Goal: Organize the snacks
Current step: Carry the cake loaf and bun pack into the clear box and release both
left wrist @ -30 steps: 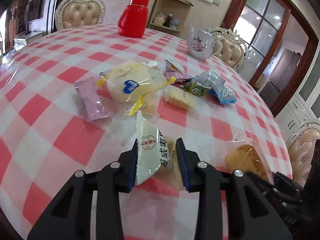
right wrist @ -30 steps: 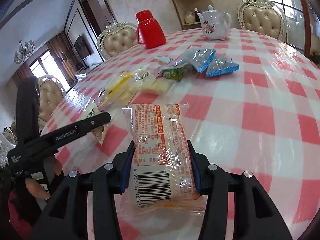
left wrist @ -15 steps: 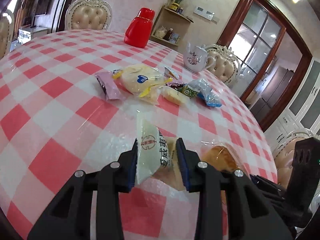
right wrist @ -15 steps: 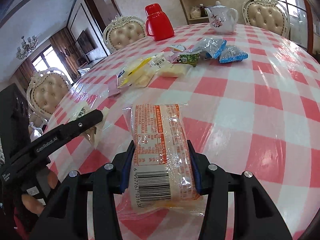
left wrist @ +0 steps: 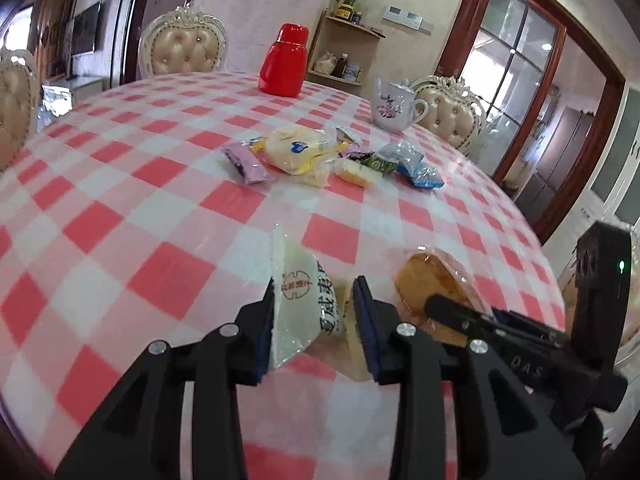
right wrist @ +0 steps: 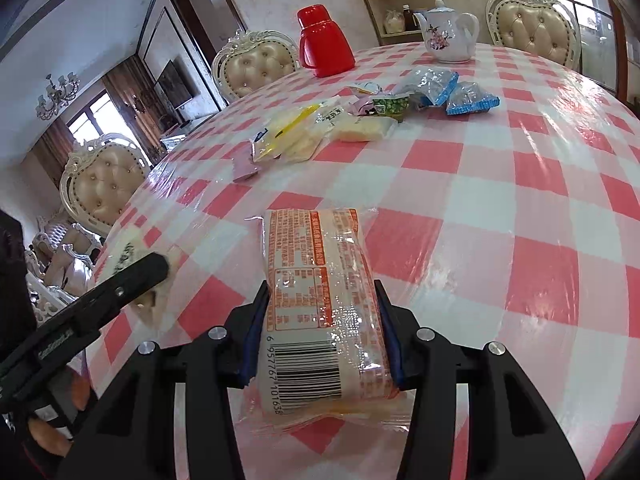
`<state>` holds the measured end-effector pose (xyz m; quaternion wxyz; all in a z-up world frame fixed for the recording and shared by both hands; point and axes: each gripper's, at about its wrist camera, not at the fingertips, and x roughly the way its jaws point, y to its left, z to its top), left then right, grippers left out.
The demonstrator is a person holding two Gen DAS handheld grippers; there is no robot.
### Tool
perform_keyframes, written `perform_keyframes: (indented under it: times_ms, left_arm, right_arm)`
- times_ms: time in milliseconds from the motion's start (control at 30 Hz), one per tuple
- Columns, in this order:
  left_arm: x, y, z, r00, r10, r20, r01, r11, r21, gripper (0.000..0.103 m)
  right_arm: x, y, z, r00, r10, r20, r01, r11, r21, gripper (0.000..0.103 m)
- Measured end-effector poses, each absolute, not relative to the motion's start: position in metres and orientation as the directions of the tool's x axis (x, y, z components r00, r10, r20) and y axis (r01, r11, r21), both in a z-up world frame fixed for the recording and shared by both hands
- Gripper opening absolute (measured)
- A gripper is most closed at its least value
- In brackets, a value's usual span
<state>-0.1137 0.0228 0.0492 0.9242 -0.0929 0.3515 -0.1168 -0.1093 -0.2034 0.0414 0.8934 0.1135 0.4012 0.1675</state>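
Observation:
My left gripper (left wrist: 314,312) is shut on a white snack packet (left wrist: 302,300) with red print, held above the near part of the checked table (left wrist: 120,208). My right gripper (right wrist: 318,320) is shut on a clear bread packet (right wrist: 316,300) with orange print and a barcode. That bread packet (left wrist: 436,284) also shows at the right of the left wrist view. A pile of several snack packets (left wrist: 316,156) lies mid-table, farther off: pink, yellow, green and blue wrappers. The left gripper (right wrist: 156,272) and its packet appear at the left of the right wrist view.
A red jug (left wrist: 284,66) and a white flowered teapot (left wrist: 390,110) stand at the table's far side. Cream padded chairs (left wrist: 184,50) ring the table. A corner shelf (left wrist: 344,52) is behind, and a glass door (left wrist: 516,80) at the right. A hand (right wrist: 48,432) grips the left tool.
Both grippers have drawn back toward the near edge of the table with their packets. The snack pile now looks smaller and farther away. Neither grip has changed.

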Motion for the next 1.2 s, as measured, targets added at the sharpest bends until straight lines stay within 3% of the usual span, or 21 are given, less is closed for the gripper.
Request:
perform_keyframes:
  times_ms: [533, 1200]
  left_arm:
    - [-0.179, 0.078, 0.058, 0.749, -0.126, -0.651, 0.067, 0.991, -0.115, 0.037]
    - [-0.224, 0.224, 0.053, 0.720, 0.111, -0.685, -0.215, 0.974, -0.069, 0.037]
  right_arm:
    - [-0.131, -0.172, 0.043, 0.585, 0.423, -0.692, -0.276, 0.906, 0.321, 0.048]
    - [-0.171, -0.007, 0.055, 0.429, 0.560, -0.709, -0.612, 0.757, 0.228, 0.047]
